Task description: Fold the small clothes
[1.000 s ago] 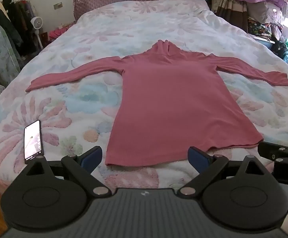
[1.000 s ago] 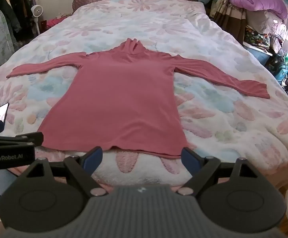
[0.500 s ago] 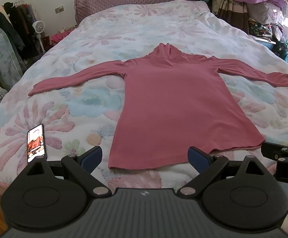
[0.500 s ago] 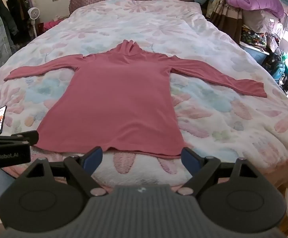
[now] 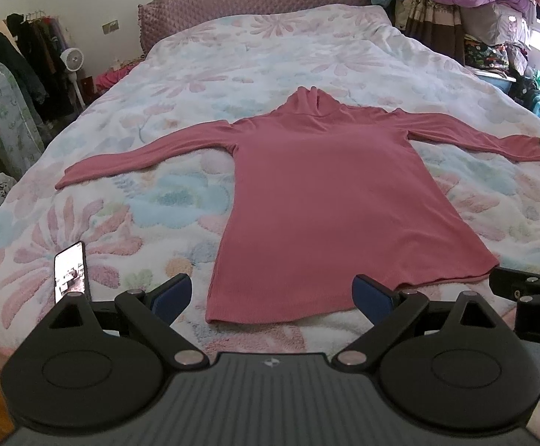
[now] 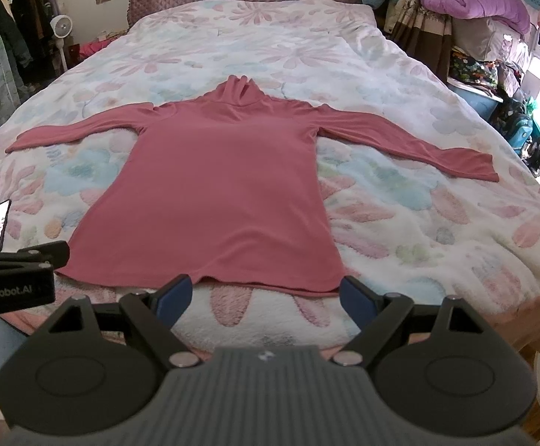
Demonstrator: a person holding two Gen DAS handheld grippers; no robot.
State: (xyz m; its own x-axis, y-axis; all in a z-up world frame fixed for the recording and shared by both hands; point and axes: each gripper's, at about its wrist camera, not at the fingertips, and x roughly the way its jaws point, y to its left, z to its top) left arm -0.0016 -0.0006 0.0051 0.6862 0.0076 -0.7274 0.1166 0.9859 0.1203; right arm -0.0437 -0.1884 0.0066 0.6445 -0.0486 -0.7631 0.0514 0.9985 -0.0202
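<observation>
Above hem, both tools [image 5: 272,293] [image 6: 266,293] level, agape

Bed [image 5: 307,48] covered by a white fleece spread with a pink and blue flower print. One pink long-sleeved turtleneck top [image 5: 329,208] lies flat on it, sleeves out to both sides, collar toward the headboard [image 5: 255,3]. A phone [image 5: 71,271] lies near the left foot corner, screen lit.

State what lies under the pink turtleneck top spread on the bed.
The pink turtleneck top lies flat on a floral fleece blanket covering the bed. Whatever is directly beneath the fabric is hidden.
</observation>
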